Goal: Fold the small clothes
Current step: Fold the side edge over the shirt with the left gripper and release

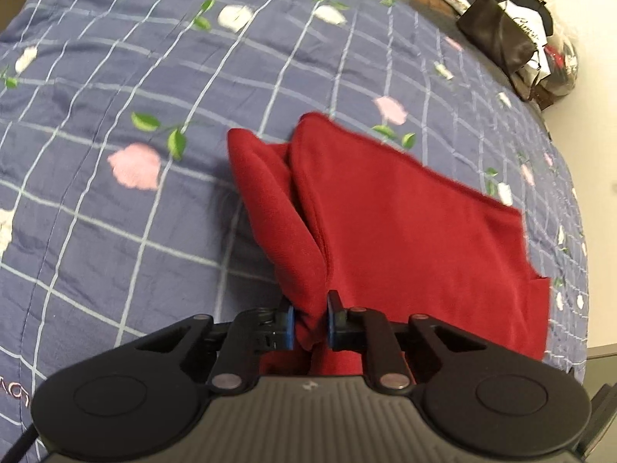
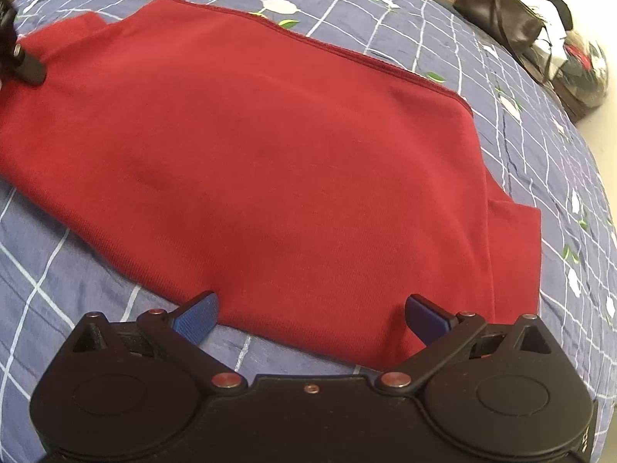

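One red garment (image 2: 270,146) lies spread on the bed, its hemmed long edge running diagonally from the upper left toward the right in the right wrist view, with a stubby flap sticking out at the lower right. Its left end is bunched and lifted into a ridge, pinched between the blue pads of the left gripper (image 1: 311,326), which is clamped on the cloth. The right gripper (image 2: 310,318) hangs over the near edge with jaws spread wide, holding nothing. Beneath is a blue bedspread (image 1: 96,123) with a pale grid and pink and white flowers. Past the bed's far corner sits a dark handbag (image 1: 497,34) beside a pale wall.
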The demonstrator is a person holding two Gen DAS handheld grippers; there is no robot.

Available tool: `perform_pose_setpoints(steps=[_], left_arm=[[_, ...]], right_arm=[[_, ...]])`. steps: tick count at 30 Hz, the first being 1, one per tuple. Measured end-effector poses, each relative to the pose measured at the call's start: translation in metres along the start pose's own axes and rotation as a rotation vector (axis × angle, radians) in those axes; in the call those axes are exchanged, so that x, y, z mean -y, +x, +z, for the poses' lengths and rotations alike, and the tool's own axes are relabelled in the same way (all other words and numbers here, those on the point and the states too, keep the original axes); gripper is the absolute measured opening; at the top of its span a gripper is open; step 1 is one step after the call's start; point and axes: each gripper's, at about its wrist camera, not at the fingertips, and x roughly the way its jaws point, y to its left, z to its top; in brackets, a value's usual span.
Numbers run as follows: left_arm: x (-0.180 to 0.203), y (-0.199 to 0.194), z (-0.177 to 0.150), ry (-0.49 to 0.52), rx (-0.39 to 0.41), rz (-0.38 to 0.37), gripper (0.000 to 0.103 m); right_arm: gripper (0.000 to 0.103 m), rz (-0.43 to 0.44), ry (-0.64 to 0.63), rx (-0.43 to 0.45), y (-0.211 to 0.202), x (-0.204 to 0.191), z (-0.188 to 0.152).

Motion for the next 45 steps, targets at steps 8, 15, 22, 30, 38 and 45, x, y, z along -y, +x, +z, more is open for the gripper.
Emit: perform_pose_setpoints(steps=[8,15,22,30,38,45], left_arm=[[0.090,-0.020,0.007,0.131,0.066,-0.002,0.014],[0.216,0.002,-0.011,0.309,0.076,-0.032,0.014],[0.335,0.071,-0.071,0.509,-0.044,-0.036,0.014],[0.359,0.108,-0.107,0.496,-0.124,0.032,0.016],[0.363,0.113,-0.105,0.484,-0.132,0.029,0.019],[0.369,0.115,-0.112,0.463,-0.148,-0.029,0.033]], right_arm=[[0.102,0.005,-0.005,0.037,-0.020,0.022,-0.013],[0.102,-0.007,0.035,0.074,-0.042,0.069,-0.051],[0.103,-0.033,0.086,0.017,-0.044,0.124,-0.116],[0.102,-0.067,0.173,-0.085,-0.038,0.172,-0.176],[0.102,-0.034,0.214,-0.108,-0.030,0.185,-0.183],[0.103,-0.011,0.229,-0.131,-0.023,0.192,-0.181]])
